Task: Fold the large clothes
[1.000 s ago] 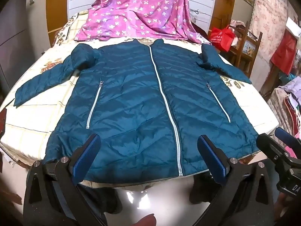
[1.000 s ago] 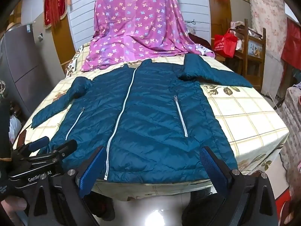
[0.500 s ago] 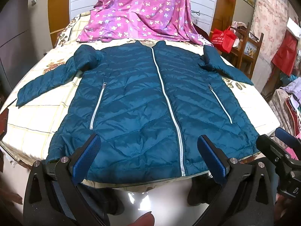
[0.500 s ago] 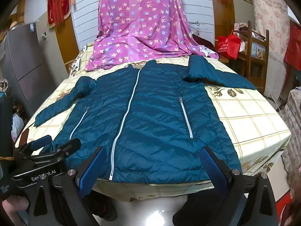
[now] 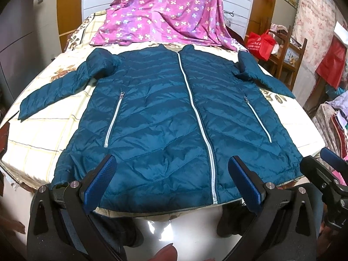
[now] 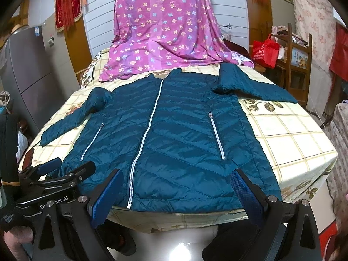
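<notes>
Here, one teal jacket (image 5: 165,126), two wide-spread claws: left claw (image 5: 171,176), right claw (image 6: 178,189).

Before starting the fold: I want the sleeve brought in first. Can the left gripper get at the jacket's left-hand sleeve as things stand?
Probably yes. The left gripper is open over the jacket hem, and the sleeve lies flat on the bedspread with nothing on it or in between. It needs a reach forward and left.

Even indoor light (fisheye-warped, dark corners)

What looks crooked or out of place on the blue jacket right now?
Little stands out. The jacket lies flat, zipped, front up. Only the sleeves are uneven: both bunch at the shoulder and angle outward, the right one reaching the bed's edge.
</notes>
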`<state>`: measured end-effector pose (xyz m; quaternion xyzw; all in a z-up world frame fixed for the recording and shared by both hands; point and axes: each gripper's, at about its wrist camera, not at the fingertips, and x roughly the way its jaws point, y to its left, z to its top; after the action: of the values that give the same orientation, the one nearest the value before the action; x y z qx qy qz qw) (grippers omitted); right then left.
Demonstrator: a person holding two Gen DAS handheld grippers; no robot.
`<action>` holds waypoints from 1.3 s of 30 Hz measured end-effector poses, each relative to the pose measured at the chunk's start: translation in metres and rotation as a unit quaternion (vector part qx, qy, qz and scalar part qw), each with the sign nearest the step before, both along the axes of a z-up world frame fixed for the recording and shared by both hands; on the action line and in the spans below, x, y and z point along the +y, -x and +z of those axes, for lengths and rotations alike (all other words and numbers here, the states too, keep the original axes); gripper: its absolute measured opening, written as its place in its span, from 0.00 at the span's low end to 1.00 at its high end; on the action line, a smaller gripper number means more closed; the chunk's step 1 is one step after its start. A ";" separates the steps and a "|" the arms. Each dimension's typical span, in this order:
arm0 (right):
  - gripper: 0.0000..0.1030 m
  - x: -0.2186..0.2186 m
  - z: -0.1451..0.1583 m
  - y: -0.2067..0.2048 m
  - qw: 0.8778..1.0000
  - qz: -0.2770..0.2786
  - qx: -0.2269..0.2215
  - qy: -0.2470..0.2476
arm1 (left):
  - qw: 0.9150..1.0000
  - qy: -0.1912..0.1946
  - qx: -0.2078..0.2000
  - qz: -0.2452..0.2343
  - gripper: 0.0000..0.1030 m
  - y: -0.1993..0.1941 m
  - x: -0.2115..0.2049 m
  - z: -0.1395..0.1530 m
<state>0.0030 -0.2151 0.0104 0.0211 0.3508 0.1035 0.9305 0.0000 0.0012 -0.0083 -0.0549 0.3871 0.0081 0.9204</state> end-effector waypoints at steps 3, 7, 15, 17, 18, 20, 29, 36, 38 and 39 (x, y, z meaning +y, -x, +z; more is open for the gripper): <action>0.96 0.001 0.000 0.000 1.000 0.001 -0.002 0.002 | 1.000 0.000 -0.003 -0.002 1.00 -0.001 -0.001 -0.002; 0.96 0.001 -0.001 0.000 1.000 0.000 -0.001 0.000 | 0.999 0.033 0.000 -0.013 1.00 -0.003 0.008 -0.003; 0.96 0.002 -0.004 0.002 1.000 0.002 0.002 0.000 | 0.999 0.030 0.011 -0.016 1.00 -0.004 0.007 -0.007; 0.96 0.003 -0.004 0.002 1.000 0.004 0.002 0.000 | 1.000 0.023 0.009 -0.006 1.00 -0.004 0.010 -0.007; 0.96 0.003 -0.005 0.002 1.000 0.003 0.003 0.000 | 1.000 0.022 0.008 -0.004 1.00 -0.004 0.011 -0.008; 0.96 0.003 -0.006 0.002 1.000 0.003 0.004 -0.002 | 1.000 0.020 0.009 0.002 1.00 -0.004 0.013 -0.009; 0.96 0.002 -0.012 0.000 1.000 0.004 0.011 -0.005 | 1.000 0.019 0.011 0.016 1.00 -0.004 0.019 -0.014; 0.96 0.003 -0.013 -0.002 1.000 0.004 0.012 -0.004 | 1.000 0.013 0.014 0.014 1.00 -0.005 0.017 -0.015; 0.96 0.004 -0.013 -0.001 1.000 0.005 0.012 -0.004 | 1.000 0.015 0.014 0.013 1.00 -0.004 0.017 -0.015; 0.96 0.004 -0.014 -0.001 1.000 0.004 0.012 -0.003 | 1.000 0.016 0.014 0.013 1.00 -0.004 0.016 -0.015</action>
<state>0.0039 -0.2110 -0.0032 0.0234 0.3615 0.1076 0.9258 0.0037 0.0172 -0.0238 -0.0741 0.3993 0.0147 0.9137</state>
